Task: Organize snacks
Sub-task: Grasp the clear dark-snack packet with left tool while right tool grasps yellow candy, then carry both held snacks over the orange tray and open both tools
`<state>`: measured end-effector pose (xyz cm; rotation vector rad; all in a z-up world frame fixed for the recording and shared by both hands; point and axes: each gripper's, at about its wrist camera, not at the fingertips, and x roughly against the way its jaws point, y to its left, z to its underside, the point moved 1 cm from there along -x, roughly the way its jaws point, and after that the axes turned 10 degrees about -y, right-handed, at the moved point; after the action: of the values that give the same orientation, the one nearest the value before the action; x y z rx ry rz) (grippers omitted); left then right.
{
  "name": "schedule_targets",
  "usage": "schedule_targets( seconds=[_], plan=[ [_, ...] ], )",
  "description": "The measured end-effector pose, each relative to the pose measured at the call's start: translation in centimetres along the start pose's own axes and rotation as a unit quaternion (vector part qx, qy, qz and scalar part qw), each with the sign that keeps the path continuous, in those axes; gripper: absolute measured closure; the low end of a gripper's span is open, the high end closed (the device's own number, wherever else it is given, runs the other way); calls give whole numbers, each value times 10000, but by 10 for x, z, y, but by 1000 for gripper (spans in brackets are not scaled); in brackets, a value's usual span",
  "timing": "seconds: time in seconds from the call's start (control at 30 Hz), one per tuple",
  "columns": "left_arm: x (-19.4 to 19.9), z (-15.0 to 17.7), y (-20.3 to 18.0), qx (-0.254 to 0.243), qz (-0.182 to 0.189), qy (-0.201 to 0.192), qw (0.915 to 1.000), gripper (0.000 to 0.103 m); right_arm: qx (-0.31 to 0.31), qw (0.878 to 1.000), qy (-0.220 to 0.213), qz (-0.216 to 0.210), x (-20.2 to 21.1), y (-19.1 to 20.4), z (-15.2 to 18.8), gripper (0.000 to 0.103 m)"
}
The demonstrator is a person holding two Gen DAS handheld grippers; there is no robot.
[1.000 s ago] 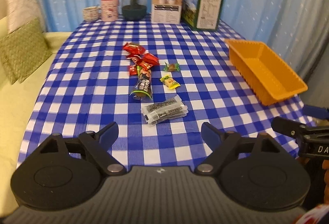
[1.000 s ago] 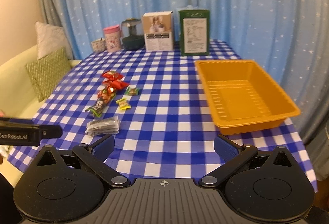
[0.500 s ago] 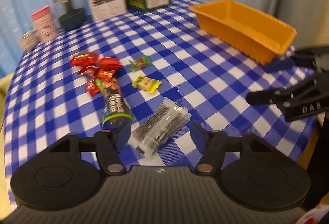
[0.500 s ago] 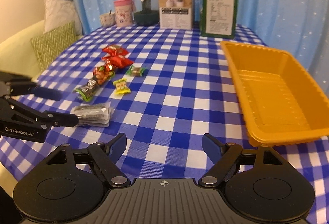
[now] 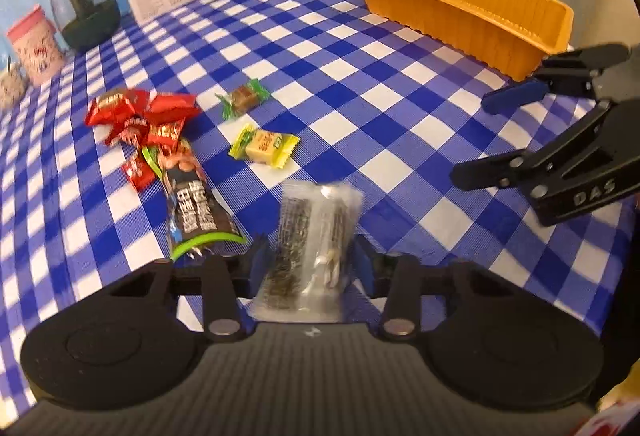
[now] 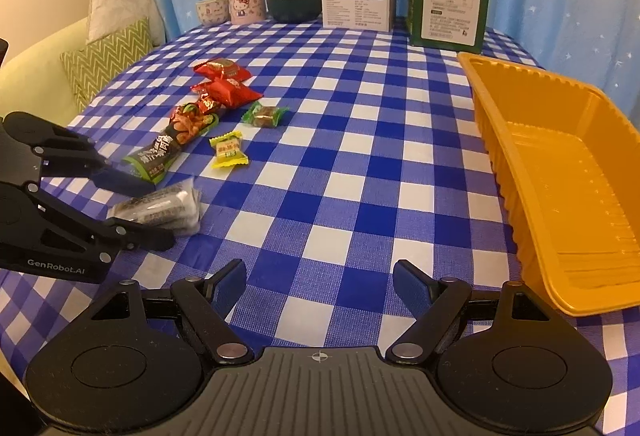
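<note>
Lowered left claw [image 5: 310,262] closes around clear packet [image 5: 316,236]; orange tray [image 6: 560,171] empty.

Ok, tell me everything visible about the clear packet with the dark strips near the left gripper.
The clear packet is a crinkly see-through plastic wrapper holding dark, printed strips, blurred in the left wrist view. It lies flat on the checked tablecloth, beside the long dark snack bar. The left gripper straddles its near end, jaws closing; whether the pads press it yet is unclear.
</note>
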<state>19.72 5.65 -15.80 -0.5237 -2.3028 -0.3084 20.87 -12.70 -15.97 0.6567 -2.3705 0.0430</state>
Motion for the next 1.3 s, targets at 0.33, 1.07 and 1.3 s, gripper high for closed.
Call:
schedule_targets(
  seconds=[0.33, 1.07, 1.3],
  plan=[
    [22, -1, 7, 636, -281, -316, 9971, 69, 120, 9996, -251, -58, -15, 8, -20, 22],
    [44, 0, 63, 1707, -1301, -672, 9744, 69, 704, 9934, -454, -785, -108, 62, -53, 70],
    [41, -2, 59, 1720, -1251, -665, 9749, 69, 796, 9929, -485, -733, -108, 64, -50, 81]
  ],
)
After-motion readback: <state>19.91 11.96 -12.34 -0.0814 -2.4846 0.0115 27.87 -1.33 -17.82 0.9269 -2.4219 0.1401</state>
